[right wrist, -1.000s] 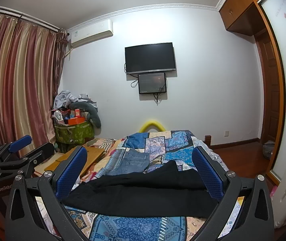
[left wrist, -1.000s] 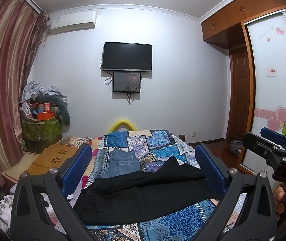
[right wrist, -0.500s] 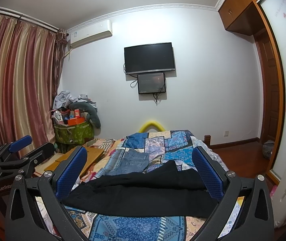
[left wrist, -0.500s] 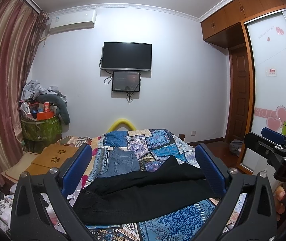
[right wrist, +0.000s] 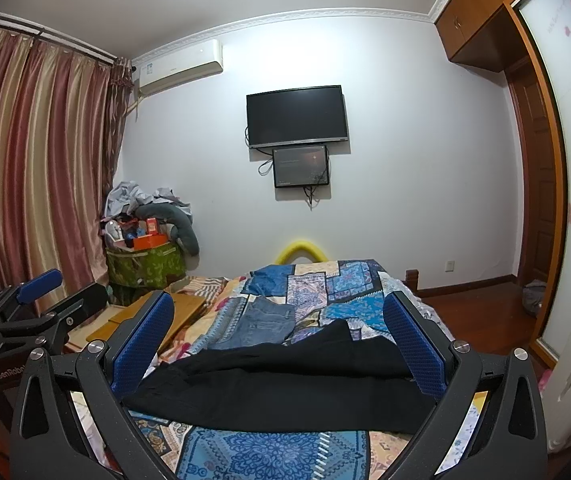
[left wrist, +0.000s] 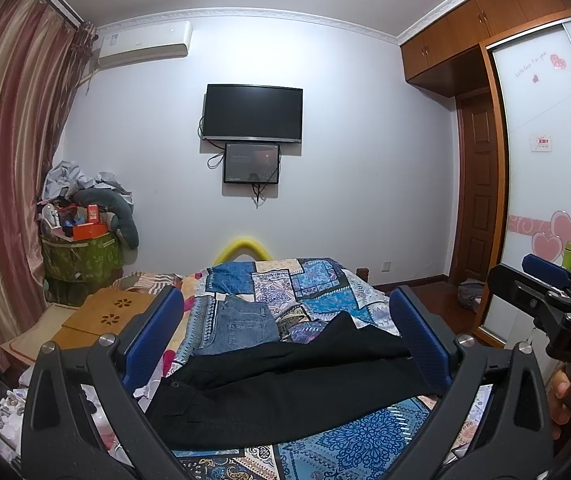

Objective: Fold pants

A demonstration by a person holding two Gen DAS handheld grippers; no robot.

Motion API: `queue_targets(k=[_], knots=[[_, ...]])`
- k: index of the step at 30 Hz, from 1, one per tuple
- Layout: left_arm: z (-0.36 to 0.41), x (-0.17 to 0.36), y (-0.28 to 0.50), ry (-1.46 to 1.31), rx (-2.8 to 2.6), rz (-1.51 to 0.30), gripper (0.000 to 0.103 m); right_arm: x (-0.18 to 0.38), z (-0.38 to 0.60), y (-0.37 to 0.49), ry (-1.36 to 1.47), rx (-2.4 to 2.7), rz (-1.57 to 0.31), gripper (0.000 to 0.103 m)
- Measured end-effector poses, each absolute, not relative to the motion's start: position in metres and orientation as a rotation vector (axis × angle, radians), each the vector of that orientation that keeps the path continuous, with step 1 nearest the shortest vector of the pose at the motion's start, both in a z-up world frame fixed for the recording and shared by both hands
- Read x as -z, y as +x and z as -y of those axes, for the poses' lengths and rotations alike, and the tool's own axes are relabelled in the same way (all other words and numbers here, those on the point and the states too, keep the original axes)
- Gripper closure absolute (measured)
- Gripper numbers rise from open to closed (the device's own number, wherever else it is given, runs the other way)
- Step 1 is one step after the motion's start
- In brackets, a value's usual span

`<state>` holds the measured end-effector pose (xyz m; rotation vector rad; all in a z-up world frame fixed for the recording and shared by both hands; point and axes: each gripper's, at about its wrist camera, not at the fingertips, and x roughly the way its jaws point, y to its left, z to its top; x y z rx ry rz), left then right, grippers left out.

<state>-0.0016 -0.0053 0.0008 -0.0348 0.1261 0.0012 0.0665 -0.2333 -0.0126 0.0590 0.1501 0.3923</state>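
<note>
Black pants (left wrist: 285,384) lie spread across the near end of a bed with a patchwork cover (left wrist: 309,284); they also show in the right wrist view (right wrist: 285,384). My left gripper (left wrist: 285,344) is open and empty, held above the pants without touching them. My right gripper (right wrist: 281,344) is open and empty too, above the same pants. Each gripper shows at the edge of the other's view: the right one (left wrist: 545,296) and the left one (right wrist: 41,308).
Folded blue jeans (left wrist: 245,324) lie on the bed behind the black pants. A wooden lap table (left wrist: 105,316) sits left of the bed, a loaded green bin (left wrist: 81,256) behind it. A wardrobe (left wrist: 545,184) stands at the right.
</note>
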Motion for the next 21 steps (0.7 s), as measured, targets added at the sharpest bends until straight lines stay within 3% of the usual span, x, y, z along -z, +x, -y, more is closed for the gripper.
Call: queue_targets(k=[10, 21], knots=[[-0.002, 0.005, 0.021, -0.041, 0.001, -0.166, 0.0, 0.017, 0.227, 0.08, 0.046, -0.394, -0.178, 0.0], [-0.051, 0.023, 0.12, -0.066, -0.053, -0.314, 0.0, 0.029, 0.204, 0.141, 0.008, -0.398, -0.241, 0.0]])
